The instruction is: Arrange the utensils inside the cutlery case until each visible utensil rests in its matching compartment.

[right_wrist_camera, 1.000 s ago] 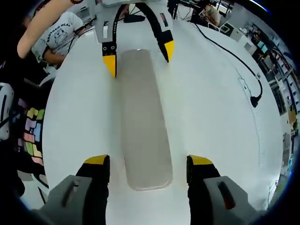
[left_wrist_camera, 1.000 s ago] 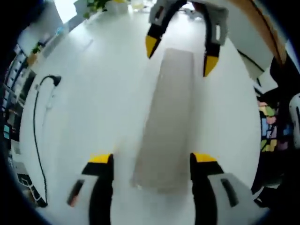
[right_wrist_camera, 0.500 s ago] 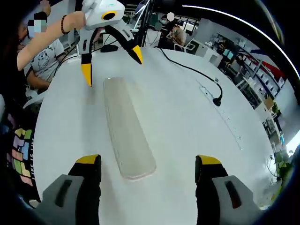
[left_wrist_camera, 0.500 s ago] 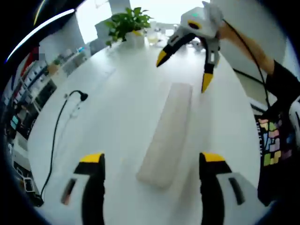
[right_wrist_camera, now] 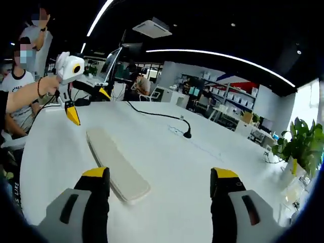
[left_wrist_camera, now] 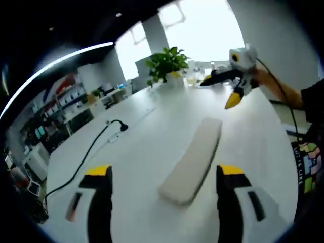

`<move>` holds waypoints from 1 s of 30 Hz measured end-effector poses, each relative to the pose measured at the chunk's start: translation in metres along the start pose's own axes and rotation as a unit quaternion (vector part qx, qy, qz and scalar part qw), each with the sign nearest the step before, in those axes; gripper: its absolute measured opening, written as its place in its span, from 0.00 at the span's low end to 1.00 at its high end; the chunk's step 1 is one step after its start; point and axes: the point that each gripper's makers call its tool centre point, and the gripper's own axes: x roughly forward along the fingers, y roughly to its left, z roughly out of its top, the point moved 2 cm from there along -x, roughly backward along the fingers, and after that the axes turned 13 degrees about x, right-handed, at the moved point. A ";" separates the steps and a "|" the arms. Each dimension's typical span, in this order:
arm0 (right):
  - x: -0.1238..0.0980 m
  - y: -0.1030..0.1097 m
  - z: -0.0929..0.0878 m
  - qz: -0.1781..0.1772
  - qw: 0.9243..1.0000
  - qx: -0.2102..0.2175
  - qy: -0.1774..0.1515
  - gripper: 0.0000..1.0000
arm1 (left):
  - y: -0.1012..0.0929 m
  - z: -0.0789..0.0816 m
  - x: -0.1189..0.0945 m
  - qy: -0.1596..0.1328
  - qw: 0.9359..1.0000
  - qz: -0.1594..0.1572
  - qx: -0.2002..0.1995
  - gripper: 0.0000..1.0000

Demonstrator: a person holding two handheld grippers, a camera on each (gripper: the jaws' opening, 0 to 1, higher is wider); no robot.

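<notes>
A long pale grey cutlery case (left_wrist_camera: 195, 158) lies closed and flat on the white table (left_wrist_camera: 136, 167); no utensils can be seen. My left gripper (left_wrist_camera: 164, 174) is open, its yellow-tipped jaws standing wide apart on either side of the case's near end and above it. In the left gripper view my right gripper (left_wrist_camera: 220, 90) hangs open in the air beyond the case's far end. The right gripper view shows the same case (right_wrist_camera: 116, 164) from the opposite end, with my right gripper (right_wrist_camera: 159, 174) open over it and my left gripper (right_wrist_camera: 88, 104) raised open past the far end.
A black cable with a plug (left_wrist_camera: 120, 126) runs over the table beside the case; the same cable (right_wrist_camera: 186, 133) lies in the right gripper view. A potted plant (left_wrist_camera: 167, 61) stands at the table's far end. People (right_wrist_camera: 20, 55) are beside the table edge.
Both grippers have risen and pulled back from the case's ends, and both views have tilted up toward the room. The case has stayed where it lay.
</notes>
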 end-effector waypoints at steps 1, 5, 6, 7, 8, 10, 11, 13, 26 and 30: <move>-0.005 -0.001 0.000 -0.011 1.000 0.003 -0.010 0.85 | 0.000 0.002 -0.004 -0.012 1.000 0.014 -0.007 0.89; -0.024 -0.005 -0.001 -0.046 0.997 0.026 -0.049 0.84 | 0.001 0.005 -0.021 -0.038 0.997 0.060 -0.025 0.87; -0.030 -0.007 -0.001 -0.063 0.996 0.028 -0.056 0.84 | 0.002 0.009 -0.026 -0.055 0.995 0.073 -0.033 0.87; -0.035 -0.010 -0.001 -0.076 0.995 0.024 -0.064 0.84 | 0.002 0.010 -0.032 -0.067 0.993 0.086 -0.053 0.86; -0.040 -0.010 -0.002 -0.085 0.994 0.022 -0.066 0.84 | 0.003 0.011 -0.037 -0.077 0.990 0.094 -0.068 0.86; -0.049 -0.014 -0.002 -0.104 0.991 0.030 -0.077 0.83 | 0.003 0.011 -0.046 -0.089 0.987 0.108 -0.084 0.86; -0.056 -0.015 -0.002 -0.113 0.989 0.033 -0.087 0.83 | 0.003 0.009 -0.053 -0.091 0.984 0.125 -0.086 0.86; -0.067 -0.019 -0.003 -0.131 0.985 0.049 -0.101 0.82 | 0.004 0.007 -0.065 -0.096 0.980 0.152 -0.089 0.86; -0.130 -0.033 0.011 -0.209 0.963 0.083 -0.146 0.81 | 0.005 -0.012 -0.131 -0.097 0.953 0.248 -0.141 0.86; -0.150 -0.036 0.021 -0.230 0.955 0.086 -0.166 0.80 | 0.010 -0.007 -0.146 -0.098 0.947 0.279 -0.123 0.86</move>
